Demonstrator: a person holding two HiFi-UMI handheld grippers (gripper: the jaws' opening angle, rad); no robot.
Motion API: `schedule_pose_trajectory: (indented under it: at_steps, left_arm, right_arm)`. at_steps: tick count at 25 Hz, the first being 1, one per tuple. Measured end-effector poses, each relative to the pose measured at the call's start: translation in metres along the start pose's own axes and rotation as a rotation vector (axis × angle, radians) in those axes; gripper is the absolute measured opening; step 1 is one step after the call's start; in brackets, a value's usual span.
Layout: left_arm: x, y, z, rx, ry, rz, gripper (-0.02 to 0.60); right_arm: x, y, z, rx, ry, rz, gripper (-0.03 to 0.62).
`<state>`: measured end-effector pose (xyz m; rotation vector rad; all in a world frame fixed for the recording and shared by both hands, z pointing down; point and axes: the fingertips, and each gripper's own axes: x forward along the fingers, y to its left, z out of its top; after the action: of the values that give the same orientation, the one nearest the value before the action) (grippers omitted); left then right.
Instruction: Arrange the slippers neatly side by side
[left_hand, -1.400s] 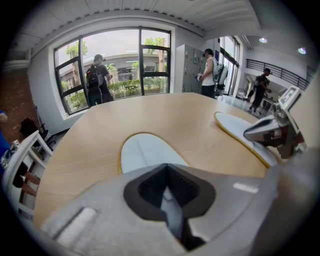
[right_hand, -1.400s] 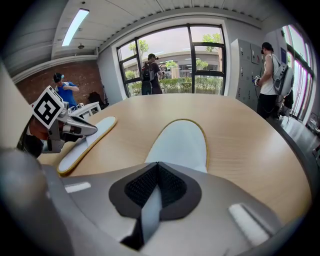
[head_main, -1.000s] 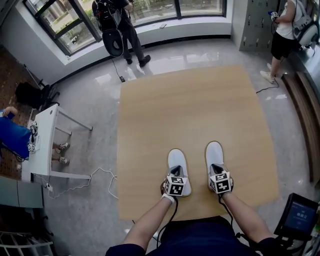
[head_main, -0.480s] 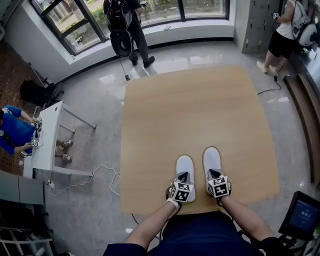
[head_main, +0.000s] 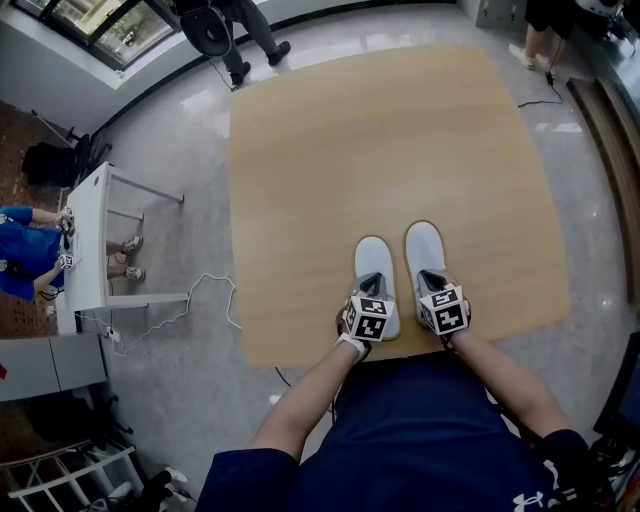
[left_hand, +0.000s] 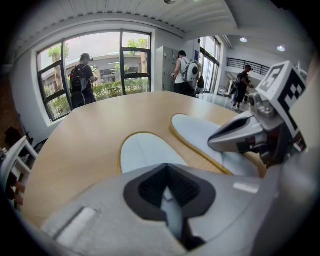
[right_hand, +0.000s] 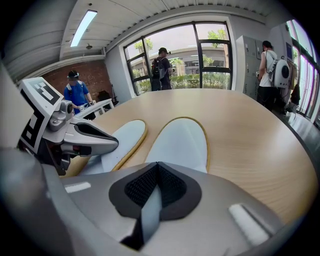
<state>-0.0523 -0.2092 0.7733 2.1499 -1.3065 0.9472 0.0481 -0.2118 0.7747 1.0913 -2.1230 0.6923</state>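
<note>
Two pale blue slippers with tan-edged soles lie side by side on the wooden table (head_main: 380, 140), toes pointing away, close to its front edge. My left gripper (head_main: 369, 303) is shut on the heel of the left slipper (head_main: 374, 262). My right gripper (head_main: 439, 297) is shut on the heel of the right slipper (head_main: 425, 248). In the left gripper view, the left gripper (left_hand: 170, 200) pinches pale fabric, with the left slipper (left_hand: 142, 152) ahead and the right slipper (left_hand: 197, 132) beside it. The right gripper (right_hand: 152, 200) likewise clamps the right slipper (right_hand: 180, 142), next to the left slipper (right_hand: 125, 137).
The table's front edge (head_main: 400, 355) runs just behind the slippers' heels. A white desk (head_main: 85, 250) with a person in blue stands at the left, and a cable (head_main: 200, 300) trails on the floor. People stand by the windows (right_hand: 162, 62).
The two slippers have come closer together, the left one shifting right toward the other. Both grippers stay on the heels. The head camera has tipped further down.
</note>
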Motion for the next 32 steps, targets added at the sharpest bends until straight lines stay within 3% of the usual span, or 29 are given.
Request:
schedule_pose_trajectory:
  at_steps: [6,32]
  left_arm:
    - [-0.003,-0.010,-0.003,-0.013,0.012,-0.013,0.003]
    - [0.002,-0.023,0.001,-0.017,0.029,-0.031,0.003]
  right_arm:
    - [-0.007,0.009,-0.013,0.067,0.011,0.000,0.011]
    - [-0.009,0.020,-0.023,0.157,0.026,0.037,0.011]
